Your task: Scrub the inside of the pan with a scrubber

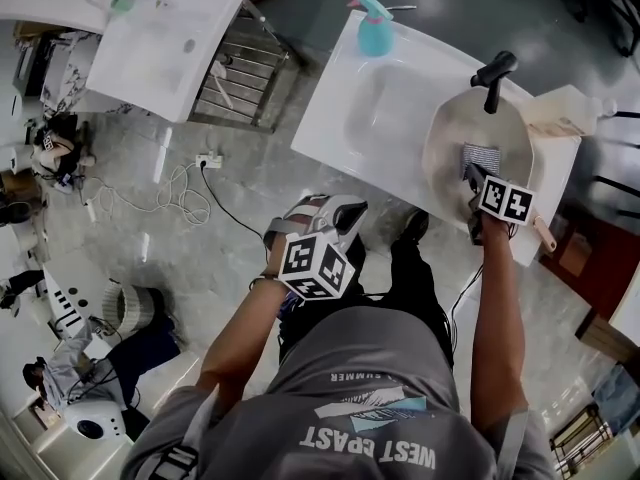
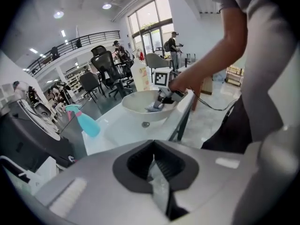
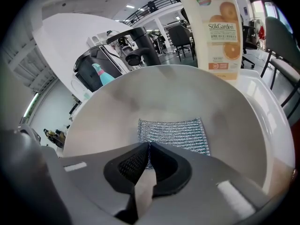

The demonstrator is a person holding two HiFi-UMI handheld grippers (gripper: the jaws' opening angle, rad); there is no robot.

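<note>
Plainly the right gripper (image 3: 149, 146) is clamped on the near edge of the scrubber (image 3: 176, 132), a silvery mesh rectangle lying flat in the pale pan (image 3: 108, 102), stretching away from the gripper, long side crosswise. The pan sits at the surface's (image 1: 340, 118) right end. The left gripper (image 2: 153, 161), closed and empty, hangs well off the front edge

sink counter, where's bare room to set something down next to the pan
The shallow basin between the spray bottle and the pan is bare, as is the sink counter at its near left corner. The right end is crowded: the pan with the scrubber, the right gripper in it, and the soap bottle behind.
</note>
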